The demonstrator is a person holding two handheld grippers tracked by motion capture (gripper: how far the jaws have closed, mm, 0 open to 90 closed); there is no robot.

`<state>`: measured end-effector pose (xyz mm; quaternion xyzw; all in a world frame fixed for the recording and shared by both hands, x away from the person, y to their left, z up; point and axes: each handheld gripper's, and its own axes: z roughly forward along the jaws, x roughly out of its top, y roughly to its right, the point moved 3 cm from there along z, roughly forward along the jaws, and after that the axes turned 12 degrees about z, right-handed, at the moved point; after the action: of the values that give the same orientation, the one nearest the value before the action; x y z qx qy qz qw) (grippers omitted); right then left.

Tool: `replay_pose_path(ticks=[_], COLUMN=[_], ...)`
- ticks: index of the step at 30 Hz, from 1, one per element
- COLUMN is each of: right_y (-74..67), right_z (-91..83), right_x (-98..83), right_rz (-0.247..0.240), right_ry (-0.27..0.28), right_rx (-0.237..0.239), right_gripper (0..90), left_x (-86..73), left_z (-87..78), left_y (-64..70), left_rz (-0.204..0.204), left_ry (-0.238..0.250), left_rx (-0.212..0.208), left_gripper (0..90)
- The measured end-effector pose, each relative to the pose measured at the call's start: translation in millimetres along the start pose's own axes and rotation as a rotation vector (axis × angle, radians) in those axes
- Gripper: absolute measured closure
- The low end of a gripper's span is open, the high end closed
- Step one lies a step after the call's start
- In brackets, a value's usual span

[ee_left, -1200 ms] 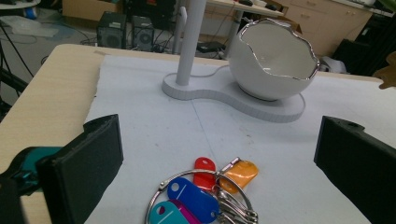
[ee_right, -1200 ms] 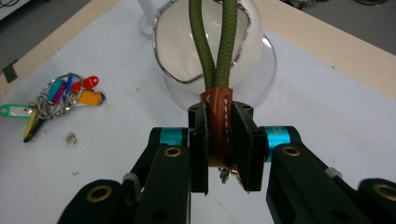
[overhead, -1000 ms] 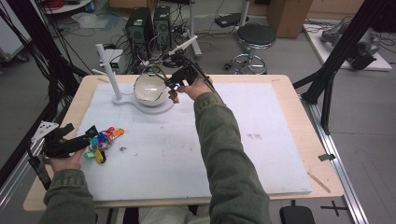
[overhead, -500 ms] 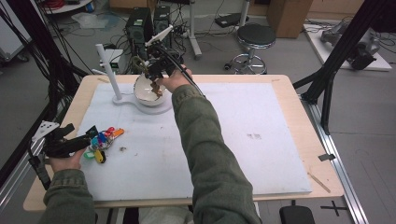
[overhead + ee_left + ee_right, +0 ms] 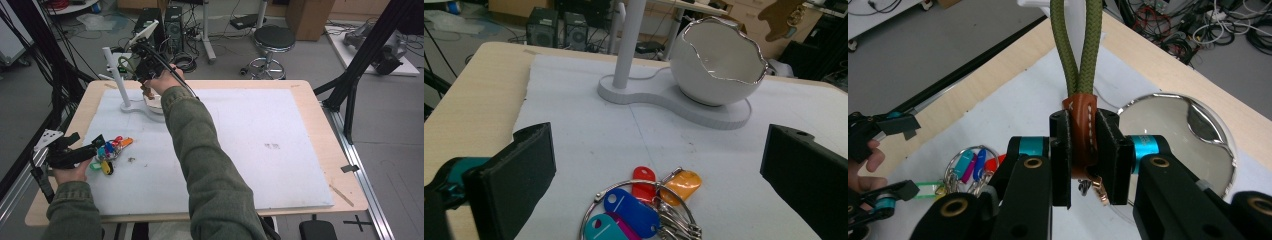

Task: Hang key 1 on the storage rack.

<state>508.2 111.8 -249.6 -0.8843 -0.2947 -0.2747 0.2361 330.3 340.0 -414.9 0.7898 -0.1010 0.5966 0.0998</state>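
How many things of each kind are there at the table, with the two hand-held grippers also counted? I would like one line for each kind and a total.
Grippers: 2 (left gripper, right gripper)
Egg-shaped white bowl: 1
White stand with a pole: 1
Ring of coloured key tags: 1
Green rope strap with a brown leather tab: 1
Total: 6

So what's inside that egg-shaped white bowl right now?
In the left gripper view, the bowl shows smooth bare white inner wall past its jagged silver rim. Its floor is hidden behind the front wall there. From above, the right gripper, holding a green cord strap, covers part of it.
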Motion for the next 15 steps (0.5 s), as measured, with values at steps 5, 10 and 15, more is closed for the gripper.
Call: replay_pose_path(ticks=[5,10,15], right_y=[-9.6,-20.4,-25.1], right_z=[4.7,11.7,17.9], right_x=[6.1,9.9,9.9], right_rz=[-0.013,-0.029,-0.037], right_ry=[-0.005,-0.011,-0.02], right_rx=[0.012,0.031,0.042], right_gripper=[77.4,77.3,77.4], left_x=[-0.1,0.0,0.1], left_z=[-0.4,-0.2,-0.3], left_y=[-0.8,-0.6,-1.5], left_rz=[0.0,0.0,-0.005], left_ry=[0.001,0.002,0.007], left_rx=[0.0,-0.001,0.001], left_gripper=[1.7,1.7,1.7])
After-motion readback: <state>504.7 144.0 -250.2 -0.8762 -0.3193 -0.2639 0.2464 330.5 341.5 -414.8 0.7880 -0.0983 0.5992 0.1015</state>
